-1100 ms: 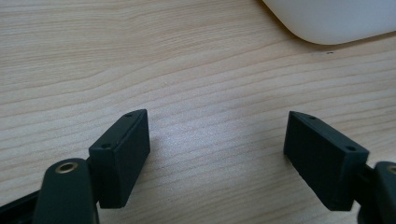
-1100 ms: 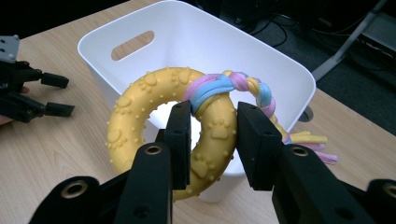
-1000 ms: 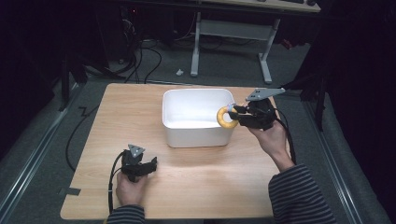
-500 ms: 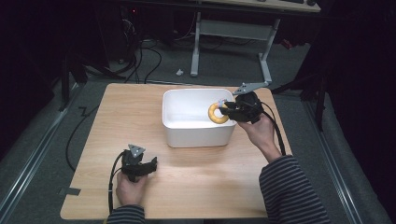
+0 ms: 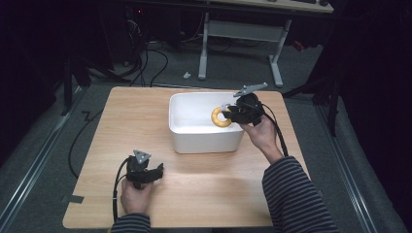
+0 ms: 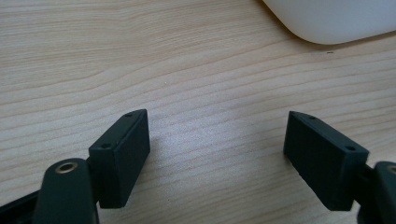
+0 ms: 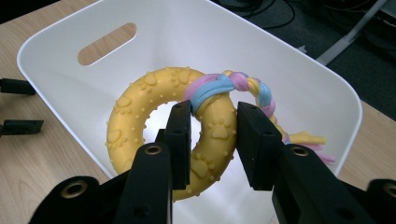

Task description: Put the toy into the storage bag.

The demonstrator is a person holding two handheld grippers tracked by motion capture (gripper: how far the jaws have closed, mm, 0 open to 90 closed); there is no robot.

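Left gripper (image 5: 156,171) low over the bare wooden tabletop (image 5: 131,121), held in the left hand (image 5: 136,196) near the person's edge. Jaws wide apart, nothing between them but wood grain. Ahead of those jaws and off to their right, in the left gripper view, a rounded corner of the white bin (image 6: 336,18), well apart from the jaw tips.

Farther right, the white bin (image 5: 204,143) standing on the middle of the tabletop, open side up, an oval handle slot (image 7: 106,43) cut in the wall beyond the right jaws.

Right gripper (image 5: 228,114) held by the right hand (image 5: 262,131) at the bin's right rim, pointing in over the bin. Jaws clamped on the yellow ring toy (image 7: 140,121): one jaw through the hole, the other outside, the ring's band pinched between. Paw prints and small studs moulded on the ring. Just beyond the jaw tips, a braided rope (image 7: 243,86) of pink, blue and yellow knotted around the ring, its loose ends trailing off to the right of the jaws. Ring hanging inside the bin's mouth, above the floor of the bin; contact with the wall not clear. Striped sleeve (image 5: 291,194) at the lower right.
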